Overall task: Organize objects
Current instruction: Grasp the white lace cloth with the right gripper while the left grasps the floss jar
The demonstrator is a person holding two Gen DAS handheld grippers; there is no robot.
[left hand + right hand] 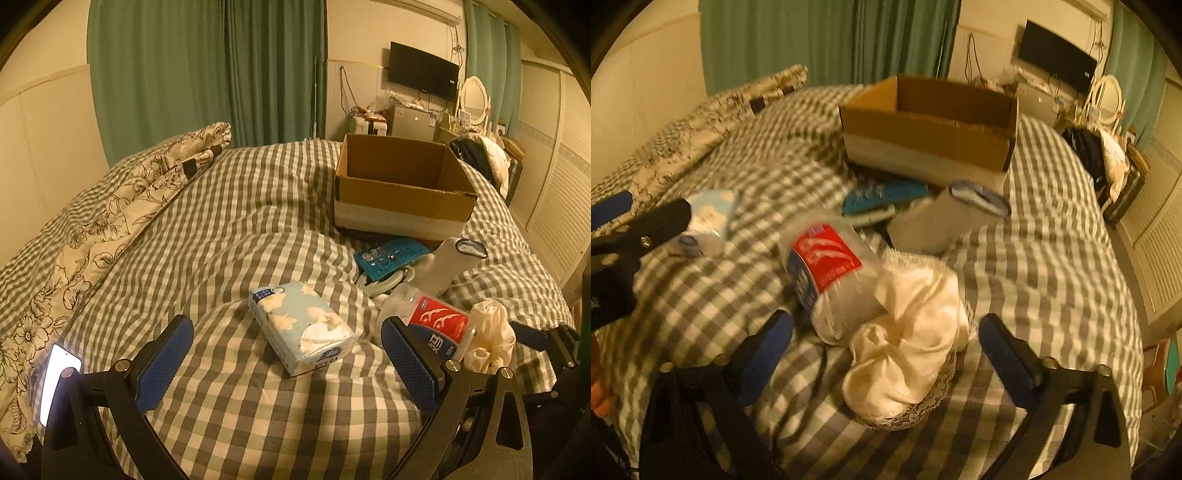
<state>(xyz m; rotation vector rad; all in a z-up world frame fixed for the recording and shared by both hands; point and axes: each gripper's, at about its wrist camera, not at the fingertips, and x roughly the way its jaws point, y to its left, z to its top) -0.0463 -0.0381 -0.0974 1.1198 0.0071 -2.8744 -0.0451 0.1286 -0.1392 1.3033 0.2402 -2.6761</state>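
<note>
I have my left gripper [287, 360] spread wide around the tissue pack [301, 326] and my right gripper [886, 350] wide over the cream cloth [908, 343] — neither grips anything.

A bed [240, 206] with a gray checked cover fills the near room under warm, dim light. Green curtains [207, 70] hang far left; a dark TV [423, 70] is mounted on the far right wall.

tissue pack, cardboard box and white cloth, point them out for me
tissue pack [301, 326], left wrist view, middle of its top face
cardboard box [400, 201], left wrist view, front wall
white cloth [908, 343], right wrist view, middle of the bundle
</note>
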